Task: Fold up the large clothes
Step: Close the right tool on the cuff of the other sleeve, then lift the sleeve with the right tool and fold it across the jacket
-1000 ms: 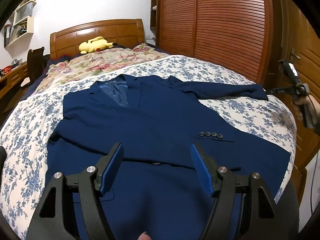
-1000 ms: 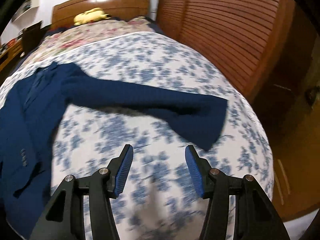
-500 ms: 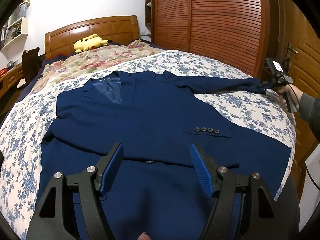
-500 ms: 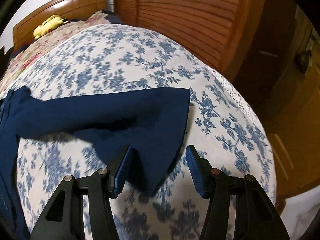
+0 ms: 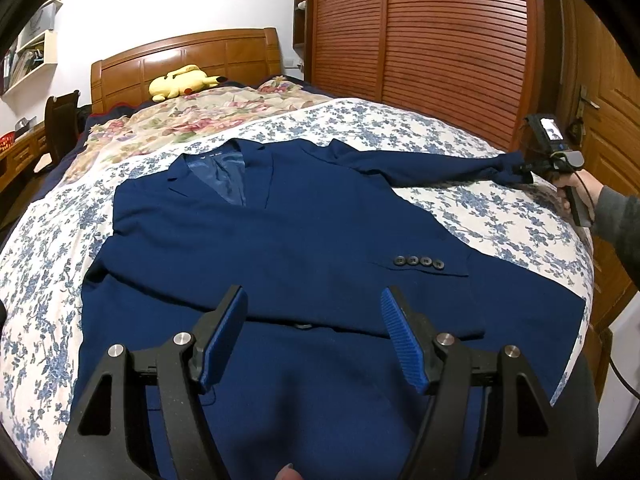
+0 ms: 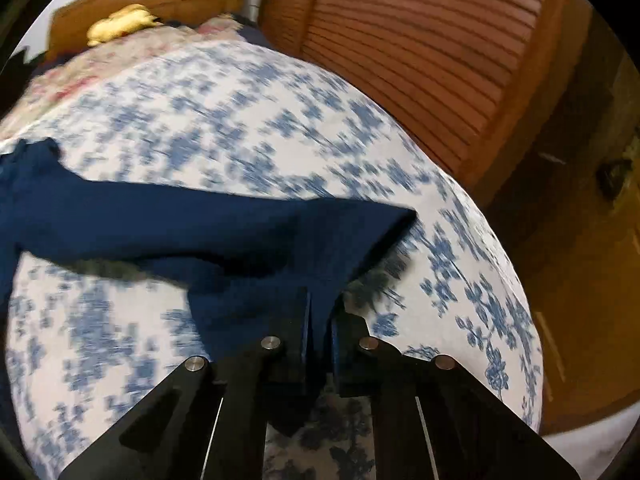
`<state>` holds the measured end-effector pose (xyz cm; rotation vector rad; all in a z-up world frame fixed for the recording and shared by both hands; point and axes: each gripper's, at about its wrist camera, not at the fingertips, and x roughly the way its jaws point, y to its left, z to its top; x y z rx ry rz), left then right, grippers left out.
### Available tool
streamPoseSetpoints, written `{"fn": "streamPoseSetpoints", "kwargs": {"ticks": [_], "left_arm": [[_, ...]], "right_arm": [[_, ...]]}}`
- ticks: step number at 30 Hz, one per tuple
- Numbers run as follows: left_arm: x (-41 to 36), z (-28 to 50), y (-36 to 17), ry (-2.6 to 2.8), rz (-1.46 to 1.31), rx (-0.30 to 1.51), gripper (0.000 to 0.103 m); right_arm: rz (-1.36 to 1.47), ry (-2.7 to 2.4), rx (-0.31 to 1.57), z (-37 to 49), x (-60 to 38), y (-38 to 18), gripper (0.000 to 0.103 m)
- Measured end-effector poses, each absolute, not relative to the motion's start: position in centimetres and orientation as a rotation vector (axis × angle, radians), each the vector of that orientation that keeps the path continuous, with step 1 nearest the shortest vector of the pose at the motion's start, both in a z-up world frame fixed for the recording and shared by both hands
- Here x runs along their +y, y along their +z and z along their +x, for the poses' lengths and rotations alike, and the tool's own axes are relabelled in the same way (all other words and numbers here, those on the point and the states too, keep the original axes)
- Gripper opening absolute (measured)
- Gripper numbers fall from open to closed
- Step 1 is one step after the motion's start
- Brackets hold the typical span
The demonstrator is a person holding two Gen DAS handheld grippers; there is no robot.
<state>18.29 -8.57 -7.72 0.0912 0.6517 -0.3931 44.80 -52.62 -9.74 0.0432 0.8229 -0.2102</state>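
Observation:
A navy blue suit jacket [image 5: 288, 248] lies spread face up on the flowered bedspread [image 5: 500, 216], collar toward the headboard. One sleeve with several buttons is folded across its front. My left gripper [image 5: 312, 320] hovers open above the jacket's lower front, nothing between its blue pads. The other sleeve [image 6: 192, 228] stretches out to the right across the bed. My right gripper [image 6: 320, 320] is shut on that sleeve's cuff, the cloth pinched between the pads. In the left wrist view the right gripper [image 5: 524, 170] shows at the sleeve end, held by a hand [image 5: 580, 192].
A yellow plush toy [image 5: 184, 82] lies by the wooden headboard [image 5: 192, 60]. A slatted wooden wardrobe [image 5: 432, 40] stands close along the bed's right side, with a door [image 5: 612, 112] beyond it. A chair and shelves are at the far left.
My right gripper moved down onto the outstretched sleeve's cuff and went from open to shut on it. The left gripper stayed open over the jacket, barely moving.

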Motion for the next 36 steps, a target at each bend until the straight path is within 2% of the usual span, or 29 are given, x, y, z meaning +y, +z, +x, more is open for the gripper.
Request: {"fn": "streamPoseSetpoints", "kwargs": {"ticks": [20, 36], "left_arm": [[-4.3, 16.3, -5.1, -0.362, 0.04, 0.576, 0.07], [2.6, 14.3, -3.9, -0.281, -0.008, 0.537, 0.07]], "right_arm": [[-0.141, -0.065, 0.354, 32.9, -40.5, 11.2, 0.007], [-0.326, 0.206, 0.237, 24.5, -26.9, 14.5, 0.007]]}}
